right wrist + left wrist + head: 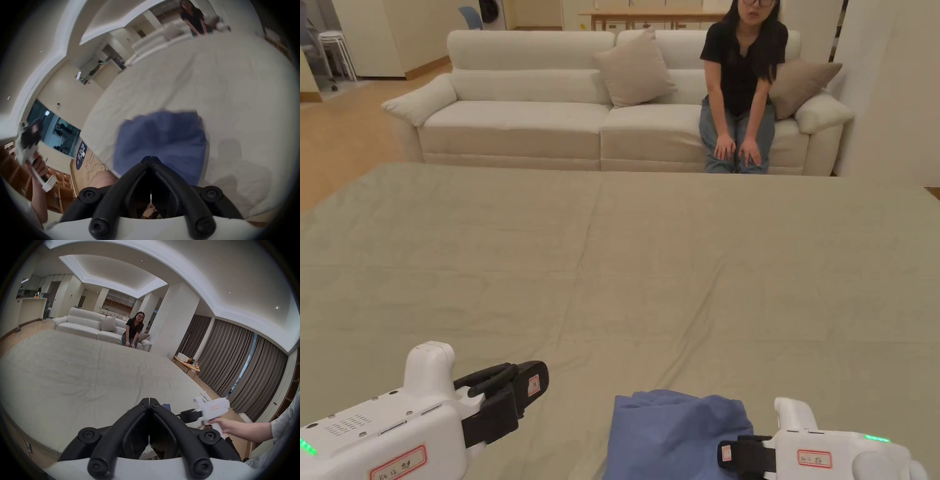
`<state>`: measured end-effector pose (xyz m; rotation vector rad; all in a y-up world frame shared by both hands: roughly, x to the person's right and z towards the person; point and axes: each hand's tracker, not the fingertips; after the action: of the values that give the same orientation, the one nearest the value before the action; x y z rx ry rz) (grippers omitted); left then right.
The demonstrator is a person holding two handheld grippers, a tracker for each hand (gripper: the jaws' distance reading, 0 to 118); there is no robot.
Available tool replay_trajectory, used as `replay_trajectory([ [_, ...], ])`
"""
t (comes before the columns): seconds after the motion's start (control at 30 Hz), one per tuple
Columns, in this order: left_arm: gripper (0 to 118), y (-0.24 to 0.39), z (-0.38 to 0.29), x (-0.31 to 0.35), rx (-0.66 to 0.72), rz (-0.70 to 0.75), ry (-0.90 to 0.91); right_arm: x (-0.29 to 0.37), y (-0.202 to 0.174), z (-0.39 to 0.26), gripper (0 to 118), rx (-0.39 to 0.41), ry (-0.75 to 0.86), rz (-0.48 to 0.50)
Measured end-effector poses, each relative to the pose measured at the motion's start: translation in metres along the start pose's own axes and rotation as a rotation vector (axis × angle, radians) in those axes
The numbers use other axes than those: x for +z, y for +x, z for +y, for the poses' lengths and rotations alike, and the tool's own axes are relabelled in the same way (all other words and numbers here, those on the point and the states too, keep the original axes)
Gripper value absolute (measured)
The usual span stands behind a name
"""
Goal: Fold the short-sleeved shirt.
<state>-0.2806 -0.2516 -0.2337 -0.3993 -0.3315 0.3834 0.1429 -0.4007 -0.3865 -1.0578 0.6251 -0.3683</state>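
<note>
A wide table (pixel 612 262) draped in a pale greenish cloth spans the middle of the head view, with a cream sofa (pixel 519 119) and 1 seated person (pixel 740 87) along the top; the blue short-sleeved shirt (pixel 669 434) lies bunched at the bottom centre, on the near edge; it looks soft, light and limp, best taken at a hem or shoulder seam; no containers appear. The left hand-held gripper (pixel 531 381), lower left, is clenched on nothing; the right hand-held gripper (pixel 151 158) has jaws closed at the shirt, though whether cloth is pinched I cannot tell.
</note>
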Motion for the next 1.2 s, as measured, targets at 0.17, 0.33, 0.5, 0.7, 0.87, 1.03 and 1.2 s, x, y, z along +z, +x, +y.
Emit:
replay_trajectory([
  [0.17,9,-0.020,-0.014,-0.020,0.109,-0.007,-0.085,-0.017,0.024,-0.013,0,-0.065,0.002,0.009],
  [0.33,116,-0.050,-0.042,-0.075,0.266,-0.096,-0.345,-0.013,0.025,-0.014,0,-0.089,0.013,0.021],
  [0.5,116,-0.076,-0.064,-0.132,0.336,-0.111,-0.446,-0.014,0.026,-0.012,0,-0.085,0.006,0.020],
  [0.7,116,-0.097,-0.108,-0.187,0.462,-0.183,-0.560,-0.014,0.033,-0.014,0,-0.110,0.009,0.048],
  [0.87,118,-0.078,-0.127,-0.212,0.458,-0.250,-0.488,-0.013,0.033,-0.014,0,-0.118,0.008,0.051],
  [1.03,49,-0.074,-0.138,-0.236,0.556,-0.265,-0.496,-0.013,0.034,-0.014,0,-0.115,0.008,0.057],
  [1.2,26,-0.062,-0.139,-0.229,0.488,-0.179,-0.485,-0.013,0.037,-0.015,0,-0.119,0.013,0.054],
])
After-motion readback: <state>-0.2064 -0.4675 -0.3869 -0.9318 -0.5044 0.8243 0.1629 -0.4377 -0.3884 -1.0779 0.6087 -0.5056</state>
